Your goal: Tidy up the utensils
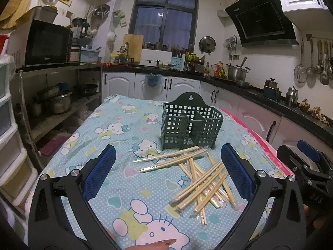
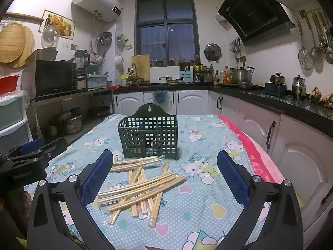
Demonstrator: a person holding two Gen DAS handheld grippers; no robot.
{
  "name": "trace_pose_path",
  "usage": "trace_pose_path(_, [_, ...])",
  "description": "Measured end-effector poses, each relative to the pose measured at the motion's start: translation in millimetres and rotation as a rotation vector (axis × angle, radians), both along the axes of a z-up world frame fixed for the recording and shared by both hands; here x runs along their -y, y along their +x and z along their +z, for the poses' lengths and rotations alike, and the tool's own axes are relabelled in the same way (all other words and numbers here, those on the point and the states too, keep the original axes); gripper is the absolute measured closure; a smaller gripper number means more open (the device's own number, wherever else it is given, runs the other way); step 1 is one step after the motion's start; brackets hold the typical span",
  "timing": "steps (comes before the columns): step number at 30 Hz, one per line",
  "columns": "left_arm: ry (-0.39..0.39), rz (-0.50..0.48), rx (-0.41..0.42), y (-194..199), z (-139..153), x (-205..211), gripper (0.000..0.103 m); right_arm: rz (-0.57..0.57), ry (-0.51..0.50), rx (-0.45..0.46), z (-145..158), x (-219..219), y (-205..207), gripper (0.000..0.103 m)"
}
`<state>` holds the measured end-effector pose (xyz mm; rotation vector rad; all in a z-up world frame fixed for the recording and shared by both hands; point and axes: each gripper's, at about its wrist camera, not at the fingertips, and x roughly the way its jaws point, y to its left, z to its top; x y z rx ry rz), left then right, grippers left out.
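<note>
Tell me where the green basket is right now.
The green basket stands upright mid-table on the cartoon cloth, just behind the pile of chopsticks, centre in the right wrist view.

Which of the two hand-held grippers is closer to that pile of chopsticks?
Neither clearly. The left hand-held gripper has the chopsticks toward its right finger; the right hand-held gripper has them toward its left finger. Both are open.

Bare cloth flanks chopsticks (holder blocks behind).
</note>
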<state>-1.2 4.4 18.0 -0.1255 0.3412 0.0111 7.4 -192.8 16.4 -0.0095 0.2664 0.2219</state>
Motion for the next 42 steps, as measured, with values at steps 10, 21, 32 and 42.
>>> trace_pose_path(10, [-0.043,-0.012,-0.056,10.9,-8.7,-19.4,0.010,0.043,-0.026,-0.033,-1.8,-1.1,11.6,0.006])
trace_pose_path(21, [-0.108,0.005,-0.107,29.2,-12.5,-49.7,0.010,0.043,-0.030,-0.083,11.9,8.0,42.7,0.006])
trace_pose_path(32, [-0.157,-0.009,-0.124,68.9,15.7,-62.8,0.010,0.007,0.003,-0.140,41.2,23.7,96.8,0.006])
trace_pose_path(42, [-0.258,-0.087,-0.242,119.7,7.8,-65.7,0.011,-0.036,0.002,-0.176,42.9,37.7,131.3,0.006])
